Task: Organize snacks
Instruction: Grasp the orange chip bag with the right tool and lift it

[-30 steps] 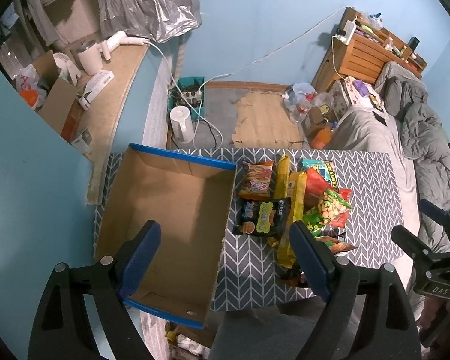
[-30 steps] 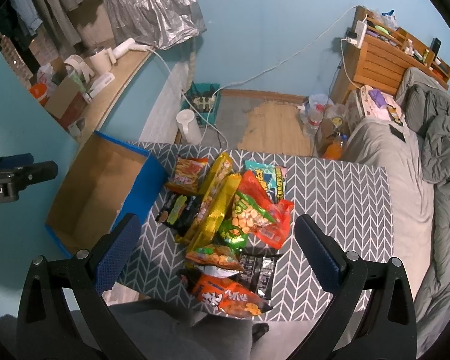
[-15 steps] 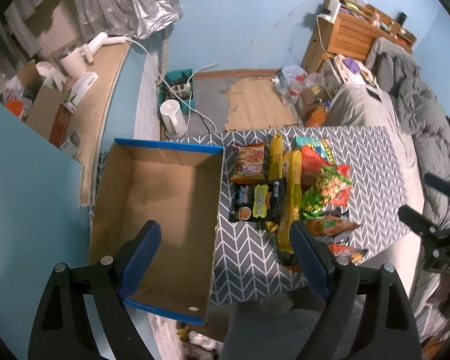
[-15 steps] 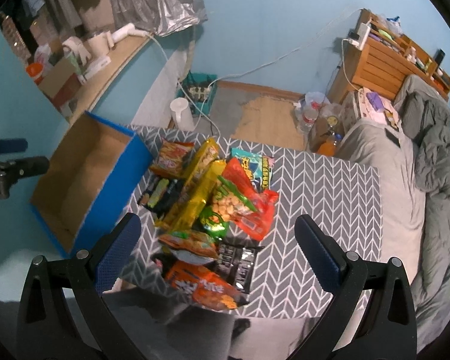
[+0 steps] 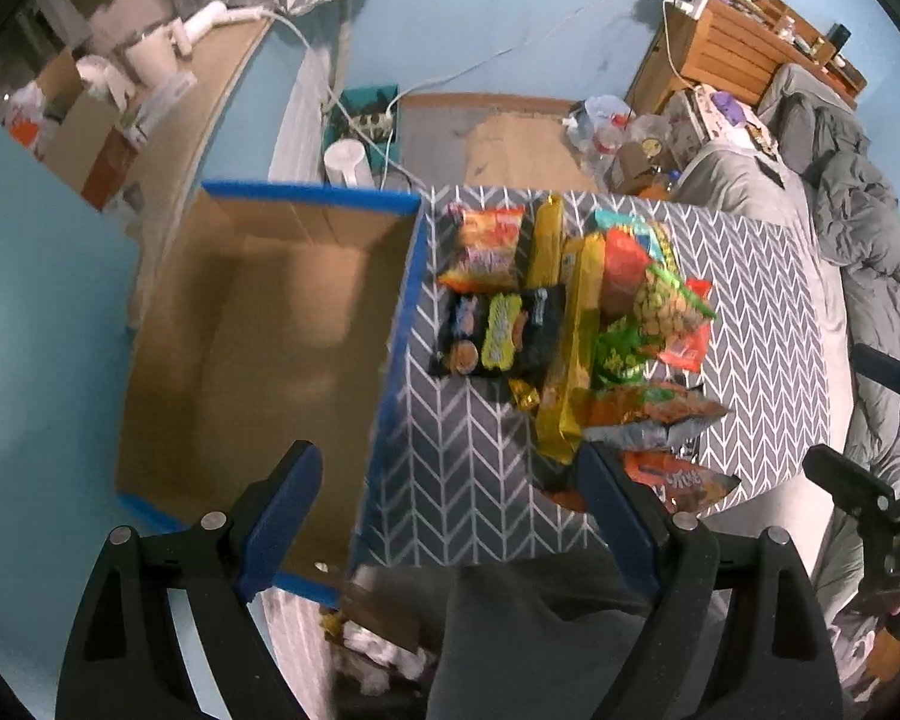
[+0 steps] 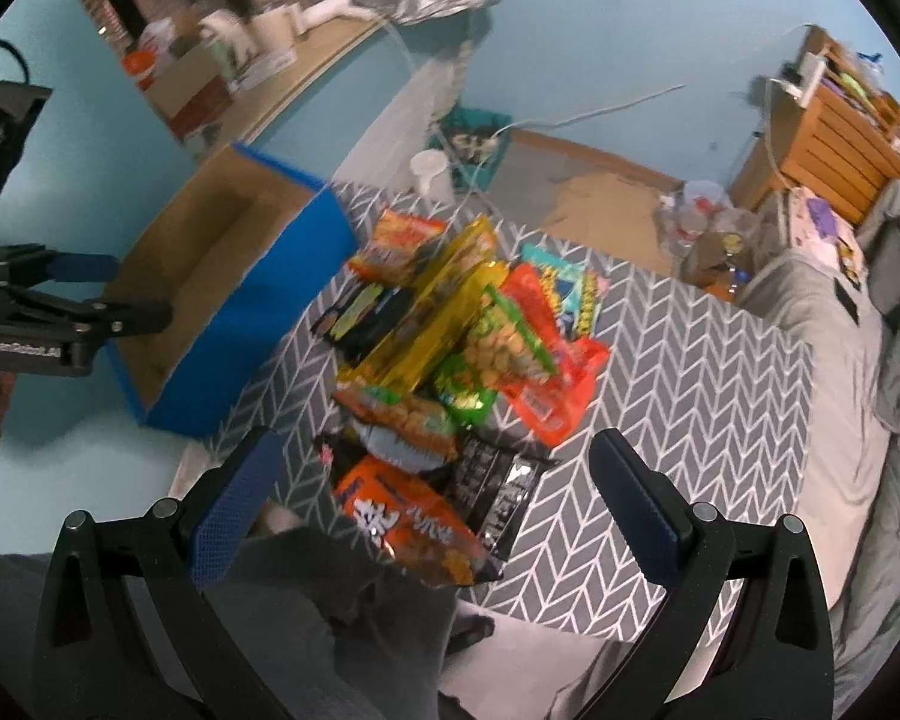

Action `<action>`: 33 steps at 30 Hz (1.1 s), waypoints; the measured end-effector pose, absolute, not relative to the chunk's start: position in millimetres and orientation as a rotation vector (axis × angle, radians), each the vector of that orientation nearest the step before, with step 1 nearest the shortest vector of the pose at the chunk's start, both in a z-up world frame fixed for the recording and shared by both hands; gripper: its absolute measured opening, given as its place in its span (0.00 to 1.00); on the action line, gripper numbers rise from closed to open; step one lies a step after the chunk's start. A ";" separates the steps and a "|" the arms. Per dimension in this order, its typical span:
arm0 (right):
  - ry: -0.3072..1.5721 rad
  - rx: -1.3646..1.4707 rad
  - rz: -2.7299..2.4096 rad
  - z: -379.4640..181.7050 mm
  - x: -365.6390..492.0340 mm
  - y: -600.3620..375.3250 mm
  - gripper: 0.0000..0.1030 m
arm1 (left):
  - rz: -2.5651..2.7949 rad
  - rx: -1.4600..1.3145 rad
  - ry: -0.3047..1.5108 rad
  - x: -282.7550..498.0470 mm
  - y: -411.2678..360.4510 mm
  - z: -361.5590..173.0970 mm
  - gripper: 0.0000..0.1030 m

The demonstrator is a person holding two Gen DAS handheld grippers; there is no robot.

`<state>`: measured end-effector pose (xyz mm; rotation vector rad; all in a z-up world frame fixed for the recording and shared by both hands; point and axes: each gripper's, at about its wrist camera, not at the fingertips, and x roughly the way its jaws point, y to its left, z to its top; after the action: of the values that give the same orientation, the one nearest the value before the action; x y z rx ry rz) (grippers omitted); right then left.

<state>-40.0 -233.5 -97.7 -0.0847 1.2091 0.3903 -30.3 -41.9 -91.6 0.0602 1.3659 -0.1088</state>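
Snack packets in crinkly bright foil (image 5: 576,324) lie heaped at three o'clock of the empty blue-edged cardboard box (image 5: 270,348), awaiting both wide-open, empty claws: left claw (image 5: 450,516), right claw (image 6: 432,504).

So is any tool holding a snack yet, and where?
No. The left tool and right tool are both open and hold nothing; the snacks lie on the table.

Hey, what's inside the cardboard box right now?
The cardboard box shows only bare brown floor and walls; no snacks inside. Its nearest corner is hidden behind the left gripper, so that bit cannot be checked. The snack pile sits beside it on the table.
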 end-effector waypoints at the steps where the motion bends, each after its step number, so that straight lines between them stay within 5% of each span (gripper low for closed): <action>1: 1.219 -0.090 0.406 -102.1 -42.3 -234.0 0.99 | -0.105 0.064 1.375 -33.0 -44.2 -95.6 0.86; 33: 1.375 -0.444 0.644 -253.1 -73.3 -199.7 0.94 | -0.071 0.034 1.418 -101.8 -70.8 -207.5 0.86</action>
<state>-73.3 -199.7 -253.1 -0.4438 1.3747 0.6437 -101.8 -70.8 -207.5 0.0337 1.4175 -0.0715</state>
